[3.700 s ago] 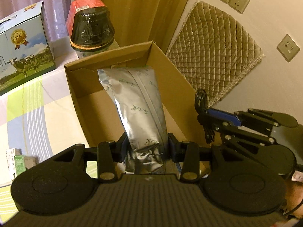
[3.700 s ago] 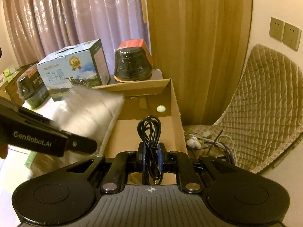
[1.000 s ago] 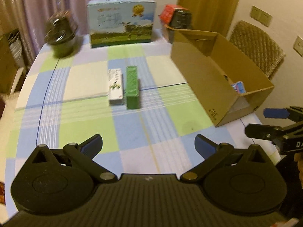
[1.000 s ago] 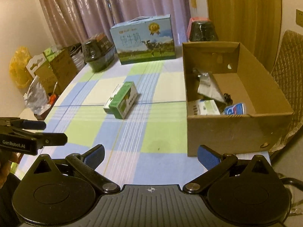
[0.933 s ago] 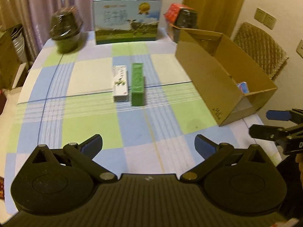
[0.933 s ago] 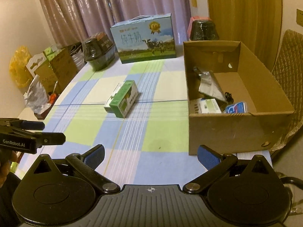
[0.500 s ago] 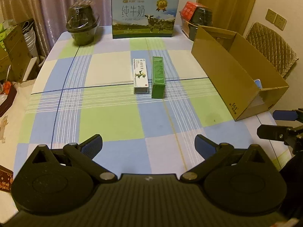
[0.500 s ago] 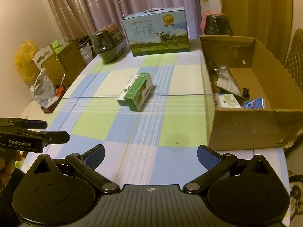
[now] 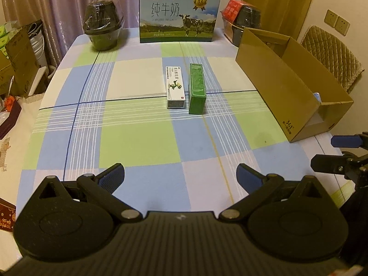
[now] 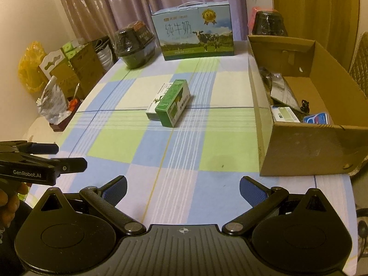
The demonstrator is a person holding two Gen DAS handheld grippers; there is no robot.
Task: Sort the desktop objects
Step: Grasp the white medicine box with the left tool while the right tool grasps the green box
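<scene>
Two small cartons lying side by side mid-table on the checked tablecloth (image 9: pixel 138 138): white medicine box (image 9: pixel 175 87) and green box (image 9: pixel 196 87), long sides touching or very nearly, both flat. Sitting well apart from either gripper.

Holding left gripper (image 9: pixel 179 174) above the near table edge, fingers (image 9: pixel 112 176) spread wide, nothing between the blue pads. Hovering right gripper (image 10: pixel 182 187) likewise over the near edge, jaws fully spread, also carrying nothing. Appearing at the right margin of the left wrist view, the right gripper; appearing at the left margin of the right wrist view, the left gripper, with part of a hand (image 10: pixel 9 193) behind it.

Standing at the table's right side, open-topped cardboard box (image 10: pixel 306 151). Lying inside: crumpled silver foil pouch (image 10: pixel 281 90), black cable (image 10: pixel 304 105), white-and-green packet (image 10: pixel 285 113), blue-lidded item (image 10: pixel 318 117) at the near end.

Standing along the far edge: milk carton case (image 9: pixel 178 11) with cow picture, dark lidded bowl (image 9: pixel 103 28) to its left, a second dark bowl (image 9: pixel 248 20) with red packaging behind the cardboard box. Showing beyond the table: curtains (image 9: pixel 69 0), quilted chair back (image 9: pixel 331 55).
</scene>
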